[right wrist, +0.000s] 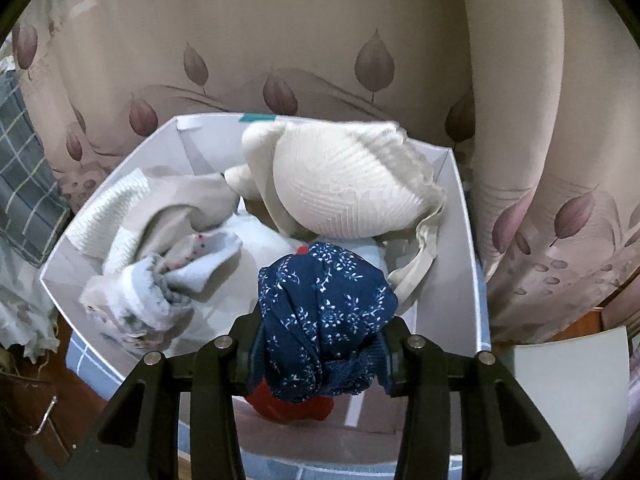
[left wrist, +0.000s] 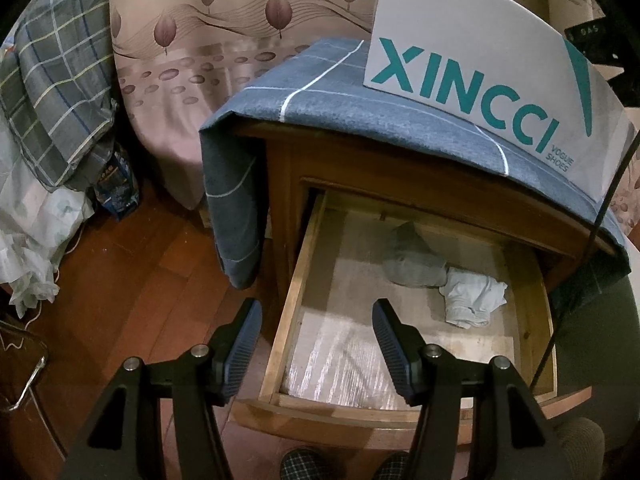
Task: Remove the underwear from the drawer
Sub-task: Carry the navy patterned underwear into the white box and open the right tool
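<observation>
1. Bedroom corner: leaf-print curtain (right wrist: 280, 60) behind, wooden nightstand (left wrist: 288, 168) draped with a blue checked cloth (left wrist: 320, 92), white shoe box (right wrist: 464, 248) sitting on top.
2. Right gripper (right wrist: 320, 344) hangs over the box, jaws pinching a navy floral underwear (right wrist: 324, 304); something red shows under the bundle. No earlier view, so I cannot tell how firm the hold is.
3. Risk: fabric trails over the box's near rim, so a release here may drop it outside or snag it on a finger.
4. Risk: the cream bra (right wrist: 344, 188) is already piled high on the far side, so more items could spill over.
5. Left gripper (left wrist: 316, 340) has jaws spread, empty, over the open drawer (left wrist: 292, 304).
6. Grey garment (left wrist: 412, 260) and pale blue garment (left wrist: 472, 296) lie far right in the drawer, well beyond those jaws.
</observation>
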Available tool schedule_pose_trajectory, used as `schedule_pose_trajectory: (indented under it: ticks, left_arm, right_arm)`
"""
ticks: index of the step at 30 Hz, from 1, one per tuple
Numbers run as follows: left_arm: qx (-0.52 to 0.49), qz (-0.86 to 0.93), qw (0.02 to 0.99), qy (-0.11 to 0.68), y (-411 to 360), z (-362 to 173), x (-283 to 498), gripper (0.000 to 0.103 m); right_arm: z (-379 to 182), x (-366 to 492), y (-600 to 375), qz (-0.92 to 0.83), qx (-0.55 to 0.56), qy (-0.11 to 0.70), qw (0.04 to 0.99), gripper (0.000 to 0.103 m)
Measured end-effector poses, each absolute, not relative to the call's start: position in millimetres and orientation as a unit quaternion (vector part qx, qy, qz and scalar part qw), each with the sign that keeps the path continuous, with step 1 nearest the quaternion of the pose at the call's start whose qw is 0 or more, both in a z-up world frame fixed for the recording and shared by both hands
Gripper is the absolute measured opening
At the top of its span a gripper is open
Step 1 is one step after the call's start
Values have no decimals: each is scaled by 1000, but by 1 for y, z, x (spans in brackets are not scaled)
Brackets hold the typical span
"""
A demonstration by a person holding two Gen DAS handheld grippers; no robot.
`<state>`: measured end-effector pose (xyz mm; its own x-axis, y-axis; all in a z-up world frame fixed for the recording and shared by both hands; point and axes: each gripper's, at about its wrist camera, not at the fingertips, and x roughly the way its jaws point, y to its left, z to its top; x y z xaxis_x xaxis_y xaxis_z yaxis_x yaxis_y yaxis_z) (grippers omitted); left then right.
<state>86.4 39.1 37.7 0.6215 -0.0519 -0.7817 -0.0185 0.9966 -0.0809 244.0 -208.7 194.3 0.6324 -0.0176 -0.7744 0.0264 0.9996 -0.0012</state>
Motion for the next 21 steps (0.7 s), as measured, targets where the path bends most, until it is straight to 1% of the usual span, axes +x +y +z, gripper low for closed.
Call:
schedule_pose_trajectory:
  ticks: [3,5,6,7,8,10,13,16,20,21]
  left_arm:
    - [-41,-10,899,435,39,38,86,59]
    - [-41,-10,899,435,39,38,86,59]
    - [-41,-10,899,435,39,38,86,59]
    - [-41,-10,899,435,39,37,86,59]
    - [-41,-9,899,435,39,38,86,59]
    - [-42,-10,900,435,39,37,86,59]
    - [-42,-8,899,436,40,37,86,59]
    - [-47,-7,899,435,43,37,86,59]
    - [-65,-2,897,437,50,37,86,59]
    - [-70,0,897,436,52,37,86,59]
  right_arm:
    - [191,246,-208,-17,2,430,903,49]
    - [191,246,-208,-17,1,429,903,57]
    - [192,246,-208,-19,1,427,904,60]
    - [192,245,-209,-20,1,425,905,66]
    - [194,244,-209,-20,0,422,906,70]
    - [200,241,-209,-21,-3,414,910,73]
    - [209,235,-210,-19,-7,401,916,76]
    - [222,219,-209,2,-14,380,925,76]
    - [233,186,-200,48,-58,351,933,76]
    - [233,172,-195,66,-85,345,933,76]
